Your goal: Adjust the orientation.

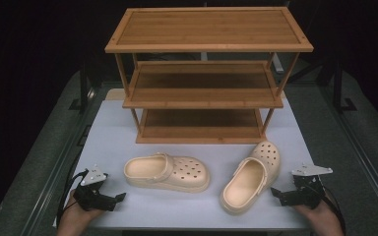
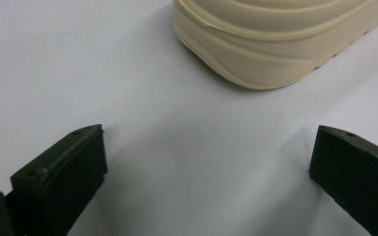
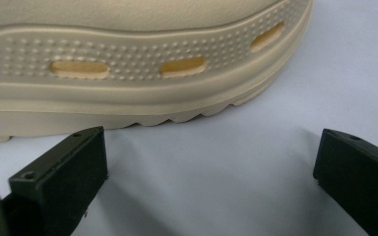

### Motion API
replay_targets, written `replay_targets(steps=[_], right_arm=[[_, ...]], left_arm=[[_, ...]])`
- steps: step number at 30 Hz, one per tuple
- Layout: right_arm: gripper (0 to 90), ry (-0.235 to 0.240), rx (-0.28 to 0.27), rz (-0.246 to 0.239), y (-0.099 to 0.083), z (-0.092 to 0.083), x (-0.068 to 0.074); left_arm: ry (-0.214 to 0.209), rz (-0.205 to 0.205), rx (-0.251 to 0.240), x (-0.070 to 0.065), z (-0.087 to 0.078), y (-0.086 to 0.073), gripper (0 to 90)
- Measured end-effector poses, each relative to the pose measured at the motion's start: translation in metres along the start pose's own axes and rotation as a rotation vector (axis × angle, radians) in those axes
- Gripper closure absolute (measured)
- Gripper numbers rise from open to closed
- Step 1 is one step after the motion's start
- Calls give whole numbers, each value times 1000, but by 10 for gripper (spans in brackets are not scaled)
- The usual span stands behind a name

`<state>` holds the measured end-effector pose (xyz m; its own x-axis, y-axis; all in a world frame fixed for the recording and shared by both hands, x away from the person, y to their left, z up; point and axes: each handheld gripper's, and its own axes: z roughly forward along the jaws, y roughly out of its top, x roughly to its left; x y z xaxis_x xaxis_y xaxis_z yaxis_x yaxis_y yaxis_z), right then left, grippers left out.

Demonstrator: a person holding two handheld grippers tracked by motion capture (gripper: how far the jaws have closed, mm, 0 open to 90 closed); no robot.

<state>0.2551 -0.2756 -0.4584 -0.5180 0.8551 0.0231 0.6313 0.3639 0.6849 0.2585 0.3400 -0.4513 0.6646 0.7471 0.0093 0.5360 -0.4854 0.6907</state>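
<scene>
Two cream clogs lie on the desk (image 1: 128, 137) in front of the rack (image 1: 204, 73), a three-tier wooden one. The left clog (image 1: 167, 172) lies crosswise near the rack's left foot; the right clog (image 1: 251, 177) points its toe at the rack's right foot. The left gripper (image 1: 119, 197) sits near the left clog's heel, jaws wide apart with nothing between them. The right gripper (image 1: 274, 191) is just beside the right clog's side wall, jaws likewise spread and empty.

Risks, as I judge them: the clog foam looks soft and rounded, so a pinch on the sole edge could squirt it out sideways. A grip far from the middle would let a clog droop and catch the rack's lowest shelf lip — a knock there could shift the light rack backward.

The desk is smooth, pale and matte. Beyond the rack the room is dark, with grey floor on both sides.
</scene>
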Motion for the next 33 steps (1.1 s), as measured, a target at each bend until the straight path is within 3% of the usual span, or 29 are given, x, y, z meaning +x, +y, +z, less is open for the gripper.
replay_targets(steps=[10, 12, 13, 16, 19, 25, 26, 30, 33], right_arm=[[0, 0, 0, 0, 0, 0, 0], [0, 0, 2, 0, 0, 0, 0], [0, 0, 1, 0, 0, 0, 0], [0, 0, 0, 0, 0, 0, 0], [0, 0, 0, 0, 0, 0, 0], [0, 1, 0, 0, 0, 0, 0], [0, 1, 0, 1, 0, 0, 0], [0, 2, 0, 1, 0, 0, 0], [0, 1, 0, 0, 0, 0, 0]], left_arm=[[12, -12, -6, 0, -2, 0, 28], [7, -9, -19, 0, -6, -1, 103], [-14, -23, -31, 2, -11, -2, 204], [-21, -35, -40, 2, -14, -2, 246], [-44, -15, -61, -1, -21, 1, 446], [-94, 4, -100, -14, -31, 12, 727], [-104, 8, -105, -16, -32, 15, 727], [-156, 11, -124, -28, -33, 25, 900], [-153, 39, -122, -38, -32, 31, 900]])
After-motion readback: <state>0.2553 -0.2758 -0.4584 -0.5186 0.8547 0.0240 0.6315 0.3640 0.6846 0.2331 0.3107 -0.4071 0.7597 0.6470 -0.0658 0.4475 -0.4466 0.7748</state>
